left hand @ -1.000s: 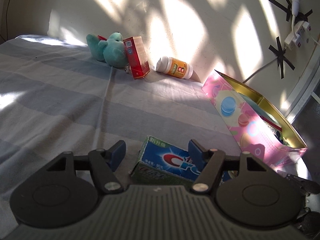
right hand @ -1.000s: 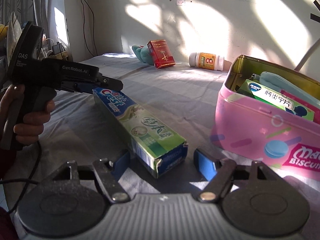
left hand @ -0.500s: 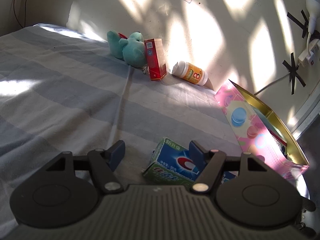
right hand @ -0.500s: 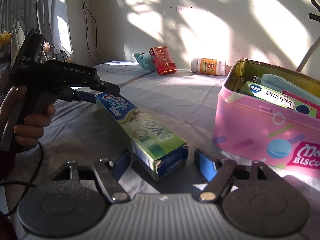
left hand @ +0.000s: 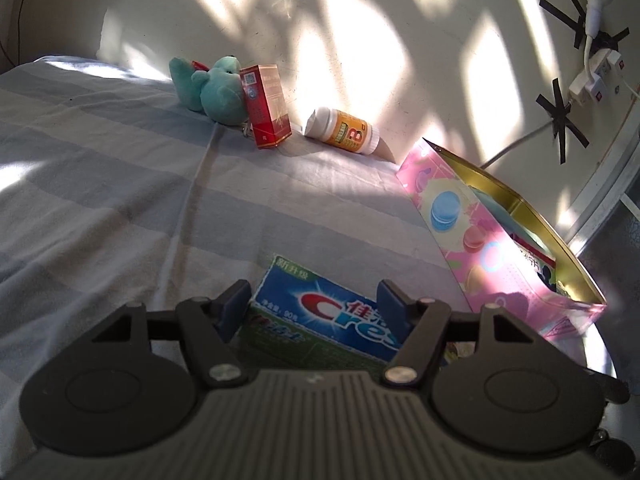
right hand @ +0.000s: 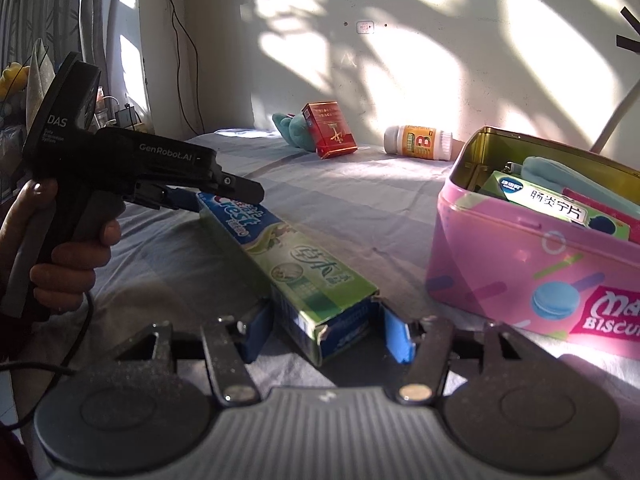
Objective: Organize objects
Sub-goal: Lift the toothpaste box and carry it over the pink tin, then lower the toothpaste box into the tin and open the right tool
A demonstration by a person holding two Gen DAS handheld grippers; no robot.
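A blue and green toothpaste box point(right hand: 288, 256) lies on the striped bedsheet point(left hand: 120, 200). My right gripper point(right hand: 326, 334) is at its near end. The jaws are closing, and both blue pads point(right hand: 398, 338) touch the box's sides. My left gripper point(left hand: 314, 306) straddles the far end point(left hand: 320, 312) of the box. Its jaws are closing too, the pads close beside the box, with no clear press. A person's hand point(right hand: 68, 252) holds the left gripper point(right hand: 216, 196). The open pink biscuit tin point(right hand: 520, 264) stands to the right with packets inside.
A red box point(left hand: 266, 106), a teal plush toy point(left hand: 216, 88) and an orange vitamin bottle point(left hand: 346, 132) lie by the wall at the back. Cables and a power strip point(left hand: 592, 76) hang on the wall to the right. The pink tin point(left hand: 480, 240) stands close beside the toothpaste box.
The toothpaste box, earlier off to the right of my left gripper, now sits between its fingers. My right gripper's jaws have narrowed onto the box's near end.
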